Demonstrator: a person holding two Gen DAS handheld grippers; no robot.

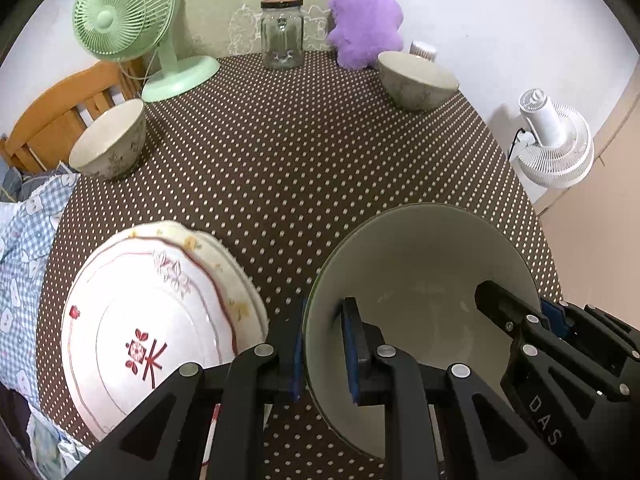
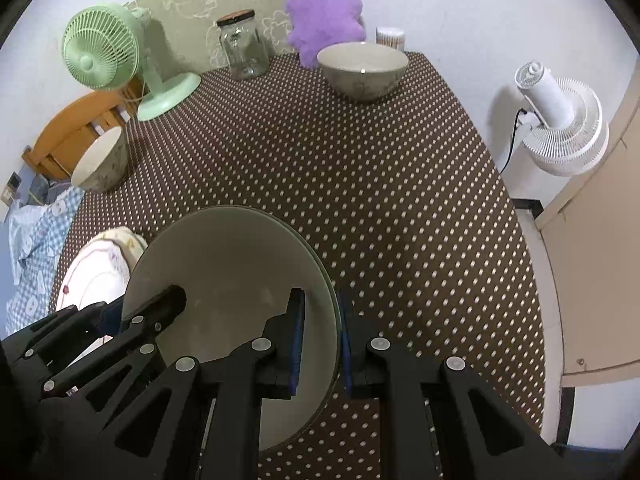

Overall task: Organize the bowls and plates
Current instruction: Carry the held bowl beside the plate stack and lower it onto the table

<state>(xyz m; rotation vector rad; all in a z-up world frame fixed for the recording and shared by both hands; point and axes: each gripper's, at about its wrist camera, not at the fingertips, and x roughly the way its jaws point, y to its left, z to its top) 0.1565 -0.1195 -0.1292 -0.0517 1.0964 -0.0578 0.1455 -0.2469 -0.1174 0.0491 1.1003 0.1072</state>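
Both tongs clamped one big bowl [image 1: 420,280] over the dotted table [image 1: 300,160]. L wrist view: my left gripper [image 1: 324,354] pinched its near-left rim, plate stack [image 1: 160,320] just beside. R wrist view: my right gripper [image 2: 322,344] pinched the right rim; 2 small bowls [image 2: 364,70] sat well apart.

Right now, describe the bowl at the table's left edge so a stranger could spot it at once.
Start at the green fan on the dotted table. Just in front of its base, by the wooden chair, sits the bowl. Unlike the big bowl held by both grippers, it stands free.
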